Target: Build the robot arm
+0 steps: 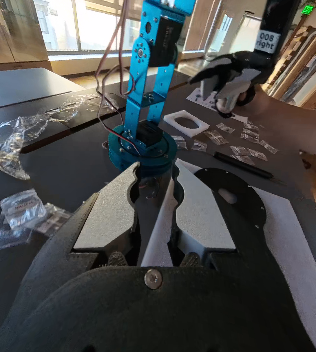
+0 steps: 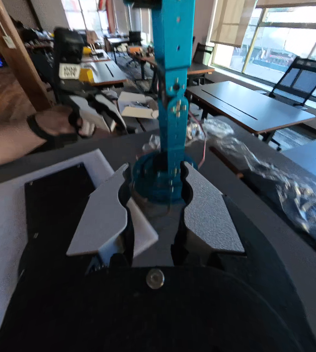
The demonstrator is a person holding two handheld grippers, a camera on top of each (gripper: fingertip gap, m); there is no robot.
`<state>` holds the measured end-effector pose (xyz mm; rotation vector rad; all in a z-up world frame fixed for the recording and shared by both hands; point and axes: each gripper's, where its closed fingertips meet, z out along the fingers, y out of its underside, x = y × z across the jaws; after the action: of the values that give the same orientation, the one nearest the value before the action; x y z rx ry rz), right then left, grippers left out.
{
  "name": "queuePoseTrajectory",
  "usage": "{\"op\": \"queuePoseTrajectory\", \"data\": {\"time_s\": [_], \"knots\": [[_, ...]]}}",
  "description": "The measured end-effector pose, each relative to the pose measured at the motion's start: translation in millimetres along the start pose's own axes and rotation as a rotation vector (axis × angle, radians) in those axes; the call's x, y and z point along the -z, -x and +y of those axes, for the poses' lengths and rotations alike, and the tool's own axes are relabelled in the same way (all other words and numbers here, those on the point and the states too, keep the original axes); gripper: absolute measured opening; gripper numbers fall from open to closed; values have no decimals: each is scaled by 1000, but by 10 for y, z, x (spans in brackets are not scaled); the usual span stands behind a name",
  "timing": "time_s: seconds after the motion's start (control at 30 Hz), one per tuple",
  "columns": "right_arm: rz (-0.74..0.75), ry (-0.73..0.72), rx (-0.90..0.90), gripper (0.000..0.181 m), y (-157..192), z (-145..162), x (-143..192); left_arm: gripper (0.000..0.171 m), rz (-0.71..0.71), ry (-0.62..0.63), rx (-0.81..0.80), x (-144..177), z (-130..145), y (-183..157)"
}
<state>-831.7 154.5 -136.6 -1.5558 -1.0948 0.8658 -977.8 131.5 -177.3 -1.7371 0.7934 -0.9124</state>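
Note:
A blue metal robot-arm kit (image 1: 145, 95) with black servos and loose wires stands upright on its round blue base (image 1: 153, 152) on the dark table. My left gripper (image 1: 156, 167) is open and empty, with its fingertips close to the near side of the base. My right gripper (image 2: 155, 165) is open and empty. The blue base (image 2: 153, 186) shows in the gap just beyond its fingertips, and the arm's column (image 2: 172, 85) rises above. Each gripper also shows in the other's view: the right one (image 1: 201, 87) raised at the upper right, the left one (image 2: 103, 122) at the left, held by a hand.
A black plate (image 1: 235, 205) lies on white foam beside the base. A white foam frame (image 1: 186, 122), several small clear bags (image 1: 248, 144) and a black screwdriver (image 1: 242, 165) lie to the right. Crumpled plastic wrap (image 1: 20, 133) and part bags (image 1: 20, 215) lie to the left. My right fingertips sit around 15 cm from my left ones. Measured from the fingertips, the arm's column (image 2: 172, 85) is 8 cm or so from the right gripper and 15 cm from the left.

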Motion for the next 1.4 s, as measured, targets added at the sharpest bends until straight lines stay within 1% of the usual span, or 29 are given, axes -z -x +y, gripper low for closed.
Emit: {"op": "queuePoseTrajectory", "data": {"time_s": [0.07, 0.13, 0.27, 0.37, 0.47, 0.6, 0.67, 0.77, 0.87, 0.93, 1.03, 1.07, 1.1, 1.13, 1.2, 1.27, 1.4], "knots": [[54, 38, -4, 50, 60, 254, 514, 29, -34, -5, -12, 168, 61, -139], [138, 65, -36, 50, 69, 512, 1102, 29, -71, 0, -20, 335, 136, -302], [408, 94, -133, 48, -61, 1056, 2402, 29, -167, -14, -2, 569, 272, -628], [609, 113, -178, 47, -146, 1432, 3327, 28, -250, -62, 35, 589, 285, -850], [713, 54, -181, 47, -214, 1578, 4066, 29, -333, -117, 69, 529, 221, -1103], [785, -67, -111, 47, -446, 1615, 4868, 25, -491, -203, 83, 457, 89, -1498], [818, -67, -81, 50, -572, 1683, 5232, 24, -576, -236, 105, 412, 77, -1674], [867, -65, -51, 54, -705, 1776, 5698, 24, -653, -223, 134, 300, 176, -1836], [906, -99, -58, 51, -805, 1842, 5999, 25, -675, -202, 162, 224, 249, -1938], [911, -108, -66, 45, -840, 1861, 6082, 25, -689, -200, 146, 245, 267, -1977], [974, -49, -37, 32, -852, 1883, 6135, 26, -705, -178, 120, 380, 343, -1927], [991, -21, -31, 22, -825, 1887, 6121, 26, -698, -175, 116, 440, 366, -1891], [1010, 3, -34, 15, -788, 1889, 6098, 26, -686, -179, 113, 508, 379, -1844], [1033, 15, -49, 12, -747, 1889, 6075, 25, -672, -187, 111, 582, 378, -1786], [1039, 13, -104, 0, -631, 1893, 5964, 25, -640, -204, 107, 738, 352, -1664], [1029, -9, -143, 0, -537, 1885, 5823, 25, -621, -209, 85, 894, 310, -1559], [1075, -32, -171, 0, -456, 1877, 5672, 22, -618, -233, 34, 1159, 205, -1431]]}}
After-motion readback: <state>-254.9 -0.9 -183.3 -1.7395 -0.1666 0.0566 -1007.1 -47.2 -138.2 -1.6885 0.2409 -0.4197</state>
